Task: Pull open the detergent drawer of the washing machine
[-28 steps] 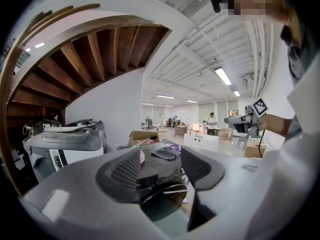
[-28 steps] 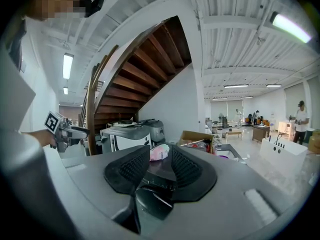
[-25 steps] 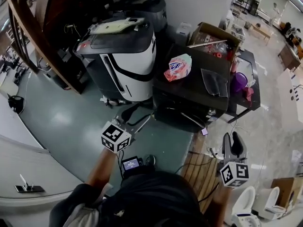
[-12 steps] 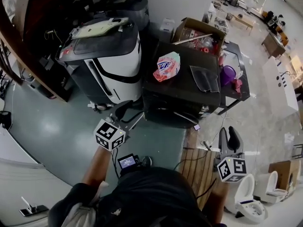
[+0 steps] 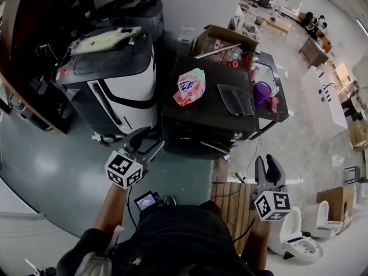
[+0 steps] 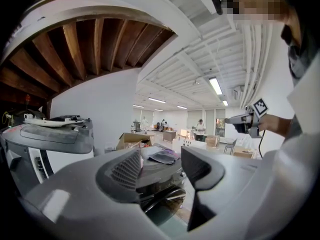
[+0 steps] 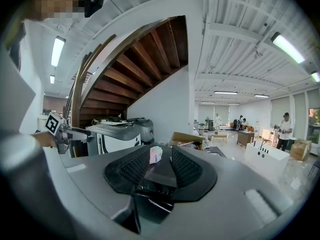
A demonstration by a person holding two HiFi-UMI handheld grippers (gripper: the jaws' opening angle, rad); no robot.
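The black washing machine stands in the middle of the head view, with a pink detergent bag on its top. Its front faces me, and I cannot make out the drawer. My left gripper hovers level before the machine's front left corner, apart from it, jaws parted and empty. In the left gripper view the gripper frames the machine's front. My right gripper hangs to the machine's right, farther back, with a narrow empty gap. The right gripper view looks past its tips at the bag.
A white and grey machine stands left of the washer, under a wooden staircase. An open cardboard box and a purple cup sit behind and to the right. A wooden pallet, a small screen device and cables lie near me.
The whole scene has slid left and down in the head view. My left gripper has drawn nearer to the washer's front corner. Both grippers' jaws stand as before.
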